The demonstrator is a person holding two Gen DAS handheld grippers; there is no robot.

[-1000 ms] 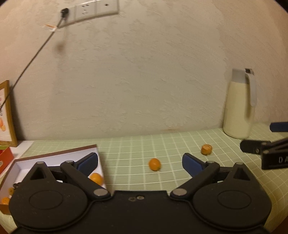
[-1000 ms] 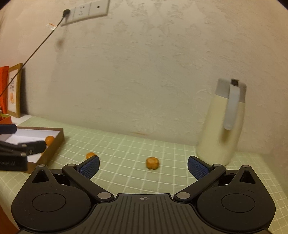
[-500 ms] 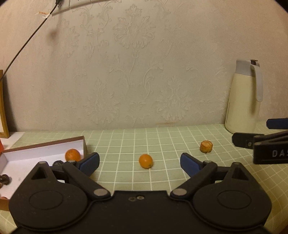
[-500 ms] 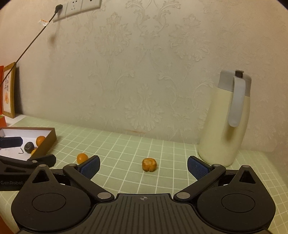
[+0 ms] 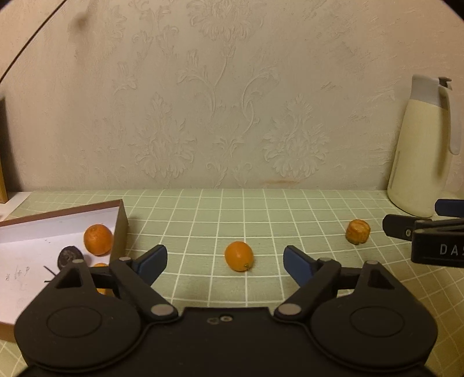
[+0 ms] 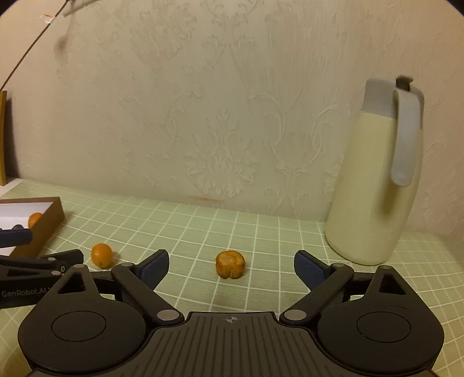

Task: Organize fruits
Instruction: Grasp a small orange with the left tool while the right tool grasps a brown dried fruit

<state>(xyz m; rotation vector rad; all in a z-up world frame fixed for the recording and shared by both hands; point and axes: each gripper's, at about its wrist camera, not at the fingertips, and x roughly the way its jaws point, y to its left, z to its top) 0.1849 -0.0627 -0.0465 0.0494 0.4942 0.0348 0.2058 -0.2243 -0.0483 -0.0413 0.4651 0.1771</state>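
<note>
Smooth orange fruit (image 5: 239, 256), lower centre of the left wrist view, lies on the counter (image 5: 261, 208) just ahead of the left claw (image 5: 224, 262), long axis tilted slightly. Wrinkled fruit (image 6: 230, 264) lies likewise centred ahead of the right claw (image 6: 231, 268). Both claws are closing, pads clear of the fruit, nothing gripped. Open box (image 5: 120, 220), left edge, holds other fruits.

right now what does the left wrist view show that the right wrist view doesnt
Only the left wrist view: the box's white floor with a dark round fruit beside the orange.
Only the right wrist view: the cable's tag on the wall.
Both: the loose kumquat, the brownish ridged fruit, the cream jug, both claws closing, nothing between the jaws.
</note>
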